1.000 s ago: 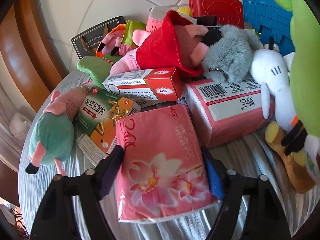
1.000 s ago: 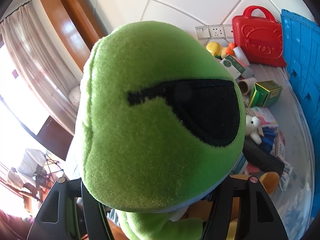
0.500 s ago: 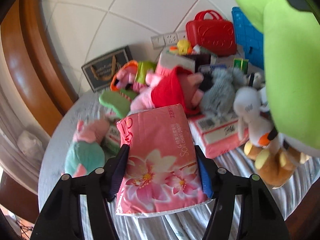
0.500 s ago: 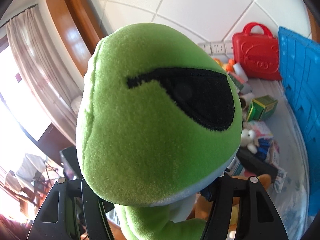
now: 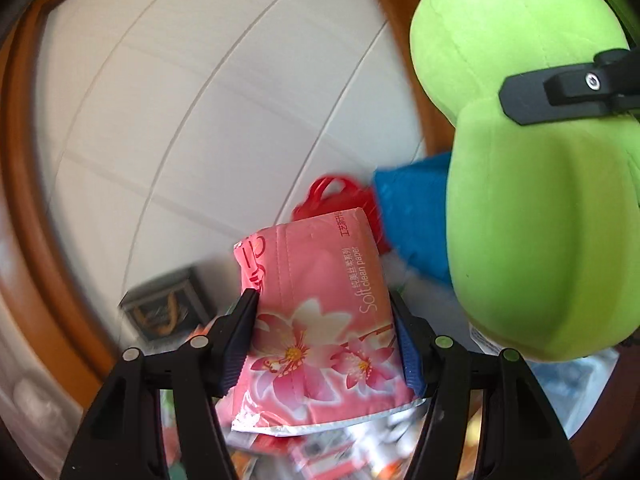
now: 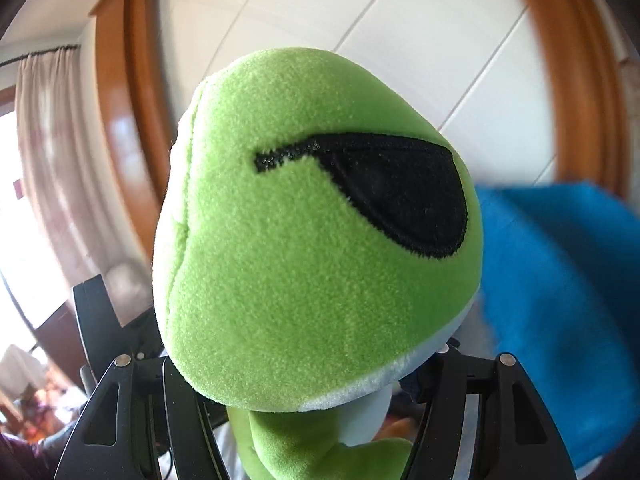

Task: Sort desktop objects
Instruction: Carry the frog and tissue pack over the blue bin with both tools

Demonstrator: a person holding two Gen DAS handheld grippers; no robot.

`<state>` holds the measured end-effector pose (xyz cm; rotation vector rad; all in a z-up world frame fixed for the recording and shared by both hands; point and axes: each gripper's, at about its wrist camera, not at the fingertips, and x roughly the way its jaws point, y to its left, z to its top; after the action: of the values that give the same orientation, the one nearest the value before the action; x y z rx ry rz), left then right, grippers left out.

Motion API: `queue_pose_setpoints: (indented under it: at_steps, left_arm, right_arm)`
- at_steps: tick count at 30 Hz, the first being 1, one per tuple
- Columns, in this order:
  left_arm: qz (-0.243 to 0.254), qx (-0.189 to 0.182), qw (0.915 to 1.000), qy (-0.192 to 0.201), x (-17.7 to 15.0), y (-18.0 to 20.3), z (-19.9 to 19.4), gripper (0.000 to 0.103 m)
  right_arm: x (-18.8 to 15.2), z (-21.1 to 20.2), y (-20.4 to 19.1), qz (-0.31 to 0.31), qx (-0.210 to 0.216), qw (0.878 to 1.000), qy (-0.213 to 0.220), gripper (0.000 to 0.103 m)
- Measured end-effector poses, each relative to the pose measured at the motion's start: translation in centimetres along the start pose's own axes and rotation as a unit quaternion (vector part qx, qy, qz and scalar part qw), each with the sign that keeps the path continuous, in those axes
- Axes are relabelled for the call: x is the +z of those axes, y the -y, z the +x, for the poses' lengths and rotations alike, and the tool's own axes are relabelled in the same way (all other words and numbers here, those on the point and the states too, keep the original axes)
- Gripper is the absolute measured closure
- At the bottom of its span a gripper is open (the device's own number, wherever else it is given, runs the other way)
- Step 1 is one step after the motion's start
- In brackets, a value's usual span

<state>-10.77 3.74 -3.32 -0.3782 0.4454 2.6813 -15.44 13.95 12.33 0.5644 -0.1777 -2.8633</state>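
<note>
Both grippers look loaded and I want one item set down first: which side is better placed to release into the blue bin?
Probably the right. Its gripper holds the green plush right beside the blue bin; the left gripper, clamping the pink tissue pack, sits farther from it.

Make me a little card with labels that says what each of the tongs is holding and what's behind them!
left tongs: shut on the pink tissue pack, lifted up, flower print facing the camera
right tongs: shut on the green plush toy, around its neck below the big head
plush eye: black patch
behind: white tiled wall, wooden frame, red case, blue panel
blur: background is smeared, so small items below cannot be told
</note>
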Motion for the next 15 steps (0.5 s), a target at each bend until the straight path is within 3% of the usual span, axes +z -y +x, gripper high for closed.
queue_pose_setpoints:
  at_steps: [5, 11, 12, 13, 15]
  left_arm:
    - [0.033, -0.066, 0.9945, 0.074, 9.1, 7.6, 1.7, 0.040]
    - [0.027, -0.122, 0.9869, 0.102, 17.9, 16.9, 6.7, 0.039]
    - [0.026, -0.125, 0.9866, 0.102, 19.0, 18.2, 7.5, 0.036]
    - [0.026, -0.126, 0.9866, 0.101, 20.1, 19.6, 8.4, 0.034]
    - [0.026, -0.124, 0.9869, 0.100, 22.2, 22.1, 10.0, 0.028]
  right_arm:
    - [4.5, -6.9, 7.3, 0.007, -0.085, 0.994, 0.068, 0.038]
    - [7.4, -10.6, 18.3, 0.025, -0.163, 0.984, 0.062, 0.036]
    - [7.9, -10.0, 20.6, 0.030, -0.172, 0.983, 0.059, 0.035]
    - [9.2, -7.7, 23.2, 0.036, -0.181, 0.981, 0.056, 0.026]
    - [9.3, -8.4, 26.1, 0.050, -0.196, 0.978, 0.049, 0.016]
